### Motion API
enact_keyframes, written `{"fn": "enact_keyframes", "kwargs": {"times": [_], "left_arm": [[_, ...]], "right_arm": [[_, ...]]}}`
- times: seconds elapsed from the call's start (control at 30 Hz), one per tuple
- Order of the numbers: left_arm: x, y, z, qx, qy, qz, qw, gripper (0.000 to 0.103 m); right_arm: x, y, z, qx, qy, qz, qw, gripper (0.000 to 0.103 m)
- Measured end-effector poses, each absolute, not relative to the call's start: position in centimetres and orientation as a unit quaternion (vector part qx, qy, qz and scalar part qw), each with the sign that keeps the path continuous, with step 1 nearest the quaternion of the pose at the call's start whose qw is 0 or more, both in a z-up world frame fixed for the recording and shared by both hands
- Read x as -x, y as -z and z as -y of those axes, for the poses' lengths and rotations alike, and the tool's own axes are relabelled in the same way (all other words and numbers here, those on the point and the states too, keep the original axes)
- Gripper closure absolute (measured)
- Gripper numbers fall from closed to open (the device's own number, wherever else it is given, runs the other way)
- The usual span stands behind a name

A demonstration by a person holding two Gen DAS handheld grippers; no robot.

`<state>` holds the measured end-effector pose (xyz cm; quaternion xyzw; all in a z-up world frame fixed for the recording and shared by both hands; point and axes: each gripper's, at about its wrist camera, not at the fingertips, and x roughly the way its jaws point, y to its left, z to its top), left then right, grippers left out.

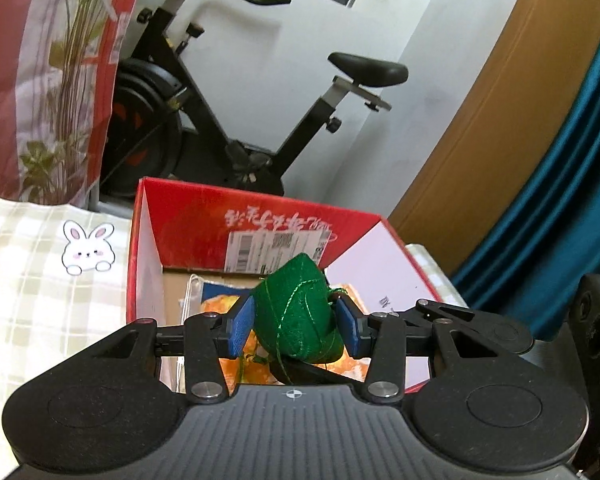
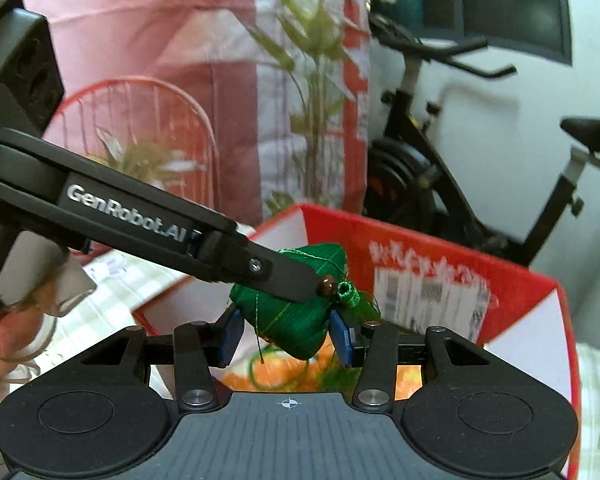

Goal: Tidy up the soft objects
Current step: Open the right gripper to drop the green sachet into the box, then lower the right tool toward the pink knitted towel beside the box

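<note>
A green cloth bundle [image 1: 298,312] wound with green thread is clamped between the blue pads of my left gripper [image 1: 296,322], above an open red cardboard box [image 1: 260,204]. In the right wrist view my right gripper [image 2: 286,338] is shut on a green cloth bundle [image 2: 288,324] with a brown bead and a thread loop, over the same red box [image 2: 420,236]. A finger [image 2: 276,272] of the left gripper lies across the top of that green cloth. Whether this is one bundle or two touching ones I cannot tell. Loose green thread hangs below it.
An orange printed packet [image 1: 216,304] lies in the box. The box stands on a checked cloth with a rabbit print [image 1: 40,300]. Behind are an exercise bike [image 1: 260,120], a red-and-white bag with plant stems [image 1: 40,80], a red wire frame [image 2: 140,120] and a teal curtain [image 1: 560,200]. A person's hand [image 2: 4,340] holds the left gripper.
</note>
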<state>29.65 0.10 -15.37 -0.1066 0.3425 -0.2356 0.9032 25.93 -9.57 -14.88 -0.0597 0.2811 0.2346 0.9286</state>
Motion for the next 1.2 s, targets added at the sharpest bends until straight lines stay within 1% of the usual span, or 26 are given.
{"fn": "enact_keyframes", "kwargs": {"times": [0.2,0.3,0.33,0.37,0.63,0.9,1.13,1.2], "left_arm": [[-29.8,15.5,-0.2,0.096,0.225,-0.344,0.907,0.056],[-29.3,15.3,-0.2,0.088,0.218,-0.341,0.91,0.056],[-29.1,15.3,-0.4,0.087,0.215,-0.34,0.911,0.056],[-28.9,15.2,-0.6,0.085,0.213,-0.339,0.912,0.056],[-26.1,14.3,-2.3,0.066,0.187,-0.329,0.923,0.055],[-21.5,14.2,-3.2,0.049,0.189,-0.337,0.921,0.055],[-17.4,16.1,-3.0,0.042,0.191,-0.355,0.914,0.054],[-16.3,16.8,-2.9,0.044,0.188,-0.361,0.912,0.052]], "right_arm": [[-26.4,16.0,10.5,0.048,-0.185,-0.31,0.931,0.059],[-26.3,16.0,11.1,0.063,-0.149,-0.308,0.937,0.051],[-26.3,16.0,11.3,0.068,-0.138,-0.307,0.939,0.045],[-26.2,15.9,11.5,0.073,-0.123,-0.305,0.942,0.041],[-24.1,14.5,13.6,0.069,-0.101,-0.29,0.949,0.04],[-19.1,13.0,15.4,0.019,-0.111,-0.272,0.956,0.04],[-13.9,14.0,16.9,-0.021,-0.121,-0.284,0.951,0.04],[-12.4,14.8,17.2,-0.027,-0.12,-0.296,0.947,0.04]]}}
